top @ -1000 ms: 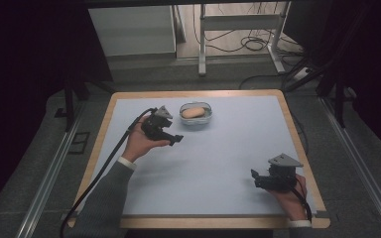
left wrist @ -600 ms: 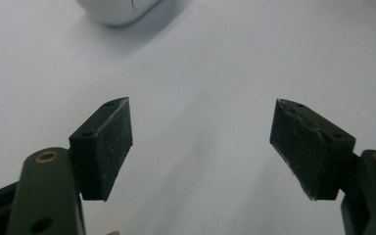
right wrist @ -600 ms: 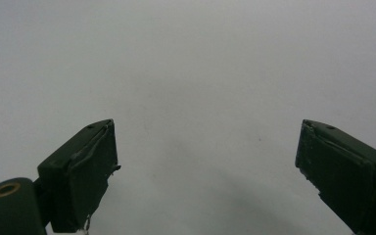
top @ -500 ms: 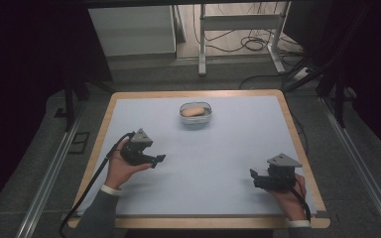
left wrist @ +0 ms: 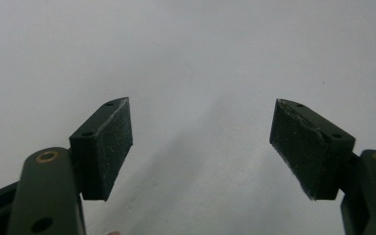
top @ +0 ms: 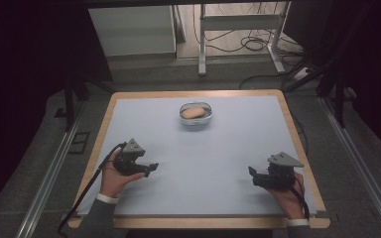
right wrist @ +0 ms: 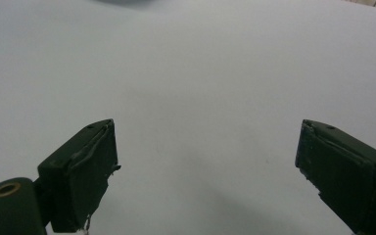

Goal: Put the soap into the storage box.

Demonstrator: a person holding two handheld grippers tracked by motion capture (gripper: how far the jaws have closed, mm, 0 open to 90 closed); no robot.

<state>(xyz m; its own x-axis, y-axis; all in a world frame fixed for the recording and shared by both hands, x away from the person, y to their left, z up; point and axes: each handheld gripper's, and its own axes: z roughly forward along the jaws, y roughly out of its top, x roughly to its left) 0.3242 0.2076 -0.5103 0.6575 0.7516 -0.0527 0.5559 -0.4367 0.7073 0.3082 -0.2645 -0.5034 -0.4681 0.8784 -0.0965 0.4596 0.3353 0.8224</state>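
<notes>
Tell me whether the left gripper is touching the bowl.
Apart. The high view shows the left gripper near the table's front-left, with a wide stretch of bare mat between it and the bowl farther back.

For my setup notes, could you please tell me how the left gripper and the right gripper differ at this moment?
The left gripper sits near the table's left edge, its fingers pointing right; the right gripper sits near the right edge, fingers pointing left. The left gripper lies slightly farther up the white mat, nearer the bowl. Both are open, hold nothing, and each is held in a hand.
</notes>
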